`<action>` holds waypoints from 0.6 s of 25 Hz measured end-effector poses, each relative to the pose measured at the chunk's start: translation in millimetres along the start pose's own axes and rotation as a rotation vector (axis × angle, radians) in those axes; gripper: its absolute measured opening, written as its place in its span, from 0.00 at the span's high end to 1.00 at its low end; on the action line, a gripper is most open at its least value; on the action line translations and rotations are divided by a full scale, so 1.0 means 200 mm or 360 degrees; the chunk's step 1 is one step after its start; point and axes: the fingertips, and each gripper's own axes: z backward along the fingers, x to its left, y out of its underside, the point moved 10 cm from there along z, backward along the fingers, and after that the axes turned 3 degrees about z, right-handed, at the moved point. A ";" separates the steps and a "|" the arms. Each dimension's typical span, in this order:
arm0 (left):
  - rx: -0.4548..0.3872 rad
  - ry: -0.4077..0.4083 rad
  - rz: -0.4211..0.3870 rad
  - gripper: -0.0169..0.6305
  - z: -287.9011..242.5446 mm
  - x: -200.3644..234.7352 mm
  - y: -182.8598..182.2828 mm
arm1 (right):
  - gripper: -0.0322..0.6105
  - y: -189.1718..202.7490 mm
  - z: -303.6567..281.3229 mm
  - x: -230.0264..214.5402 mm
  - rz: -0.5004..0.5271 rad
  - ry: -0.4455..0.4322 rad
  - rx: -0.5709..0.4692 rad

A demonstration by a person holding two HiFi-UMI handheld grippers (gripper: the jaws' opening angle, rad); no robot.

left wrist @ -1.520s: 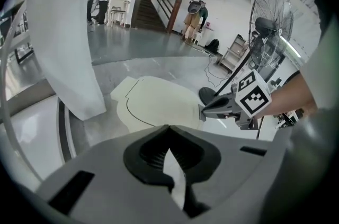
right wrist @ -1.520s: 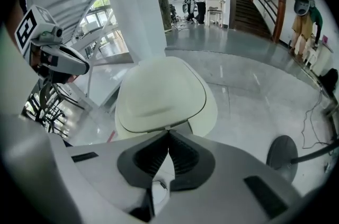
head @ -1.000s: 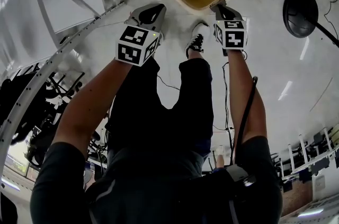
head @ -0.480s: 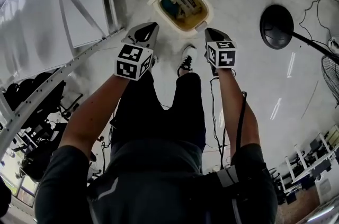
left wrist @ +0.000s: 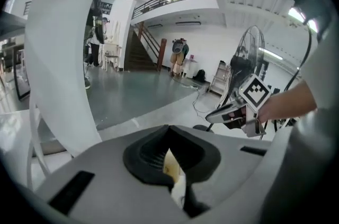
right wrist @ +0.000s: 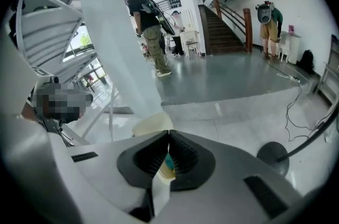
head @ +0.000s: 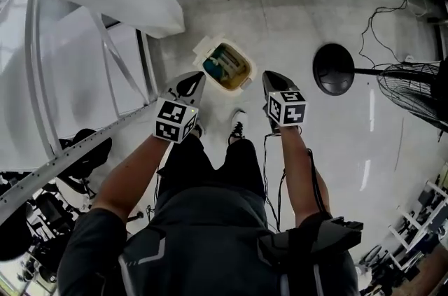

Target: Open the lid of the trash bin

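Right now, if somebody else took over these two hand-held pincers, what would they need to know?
Left gripper: jaws together, nothing in them, held in the air.
Right gripper: the same, shut and empty.
Trash bin: on the floor just ahead of the person's feet, below and between the two grippers; neither touches it.
Lid: swung back at the bin's far left edge, so the contents show.
Done: the lid is open.
Left: nothing for this job, as far as can be seen.
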 end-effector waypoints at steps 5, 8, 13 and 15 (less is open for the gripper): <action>-0.0160 0.0059 0.0052 0.96 0.16 -0.04 -0.25 | 0.91 -0.21 0.28 0.09 0.0022 0.0001 -0.0170; -0.0253 0.0071 0.0045 0.96 0.27 -0.07 -0.38 | 0.91 -0.31 0.46 0.14 0.0046 -0.0002 -0.0265; -0.0395 0.0099 0.0018 0.96 0.47 -0.12 -0.55 | 0.91 -0.44 0.73 0.23 0.0118 0.0009 -0.0416; -0.0498 0.0039 -0.0024 0.96 0.54 -0.11 -0.63 | 0.91 -0.50 0.80 0.27 0.0173 0.0009 -0.0512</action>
